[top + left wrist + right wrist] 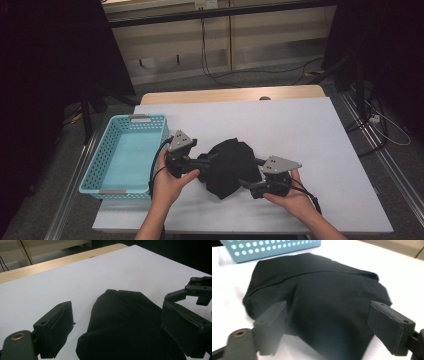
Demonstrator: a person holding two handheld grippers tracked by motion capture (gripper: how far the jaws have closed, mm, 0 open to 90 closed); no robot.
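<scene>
Both grippers are at the black cloth (229, 167), one on each side. On the left side, the left gripper (202, 162) has its jaws spread wide. The left gripper view shows the edge of the cloth lying between them, and the pads do not press on it. On the right side, the right gripper (248, 184) also stands wide open, with the cloth bunched between its jaws and a gap at each pad. So neither gripper holds the cloth.

It lies as a crumpled heap on the white table (300, 130), near the front edge and about in the middle. A light blue perforated basket (125, 155) stands just beside the left gripper, on the left part of the table.
</scene>
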